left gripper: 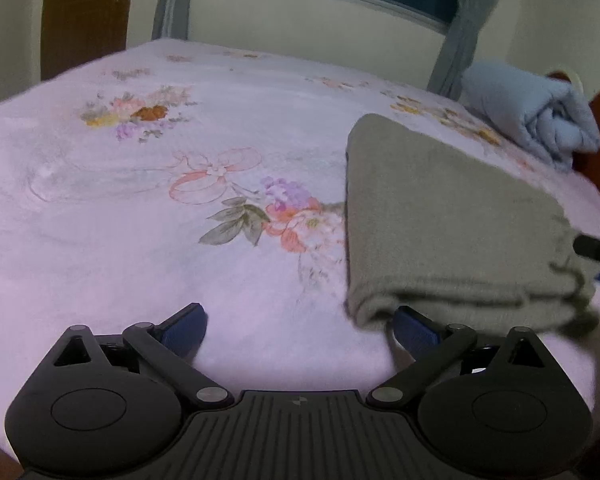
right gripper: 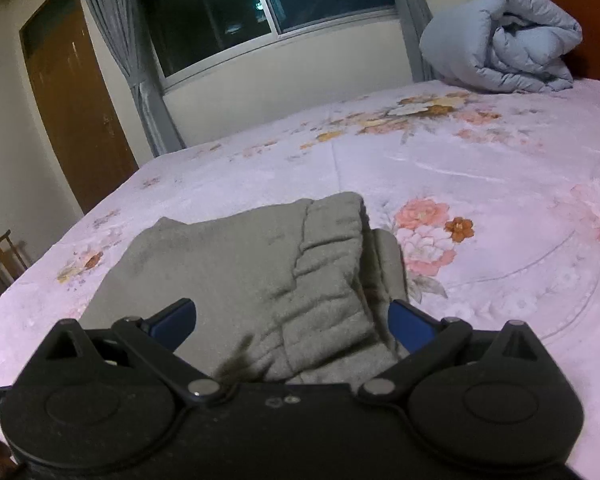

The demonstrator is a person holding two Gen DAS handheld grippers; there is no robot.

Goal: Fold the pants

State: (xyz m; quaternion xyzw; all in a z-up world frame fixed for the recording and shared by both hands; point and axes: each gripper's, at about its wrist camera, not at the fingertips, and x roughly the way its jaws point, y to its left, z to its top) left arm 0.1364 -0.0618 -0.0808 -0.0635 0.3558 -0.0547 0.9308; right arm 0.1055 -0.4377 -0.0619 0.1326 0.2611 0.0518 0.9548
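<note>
Pants (right gripper: 260, 280) are lying folded into a thick grey bundle on the bed (right gripper: 480, 184), directly ahead of the right claw (right gripper: 292, 320) and just to the right of the left claw (left gripper: 300, 326). Both claws are standing wide and gripping nothing: the right one is hovering with the waistband end of the bundle showing between its blue pads, which are not pressing on the cloth, while the left one is sitting over bare bedspread with its right pad just beside the bundle's rounded fold.

Cloth like this looks soft, fleecy and fairly light, so it is likely sagging and sliding layer over layer when lifted; nothing about it is fragile. Layers at the gathered waistband are looking loose and rumpled, so a pinch there risks catching only the top one. Taking hold at the rounded folded edge, with a pad going under the whole stack, seems the safer grip. A blue quilt (right gripper: 508, 40) is lying well beyond the claws.
</note>
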